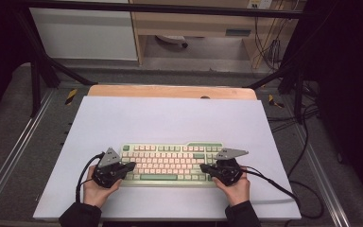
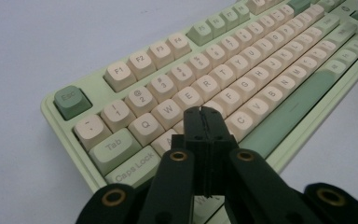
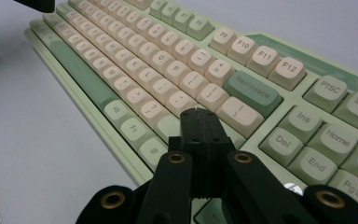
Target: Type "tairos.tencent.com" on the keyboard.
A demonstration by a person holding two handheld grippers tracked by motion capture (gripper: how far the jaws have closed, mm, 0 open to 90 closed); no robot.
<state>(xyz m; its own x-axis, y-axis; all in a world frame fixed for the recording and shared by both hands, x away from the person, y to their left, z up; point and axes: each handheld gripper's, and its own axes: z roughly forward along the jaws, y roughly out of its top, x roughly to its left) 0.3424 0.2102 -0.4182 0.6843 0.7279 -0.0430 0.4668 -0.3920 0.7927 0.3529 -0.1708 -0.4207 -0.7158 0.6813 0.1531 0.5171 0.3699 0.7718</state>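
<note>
A pale green keyboard [image 1: 170, 163] with cream and green keys lies on the white board near the front edge. My left gripper [image 1: 131, 166] is shut and hovers over the keyboard's left end; in the left gripper view its closed tips [image 2: 204, 114] sit above the keys near D and F on the keyboard [image 2: 242, 79]. My right gripper [image 1: 203, 167] is shut too, at the keyboard's right end. In the right gripper view its tips [image 3: 198, 114] hang over the keys beside the Backspace key [image 3: 251, 92]. Nothing is held by either.
The white board [image 1: 170, 118] covers a wooden table [image 1: 170, 91]. Black cables [image 1: 283, 189] trail from the grippers at the right and left. Metal frame rails run along both sides, and a desk and wall stand beyond the far edge.
</note>
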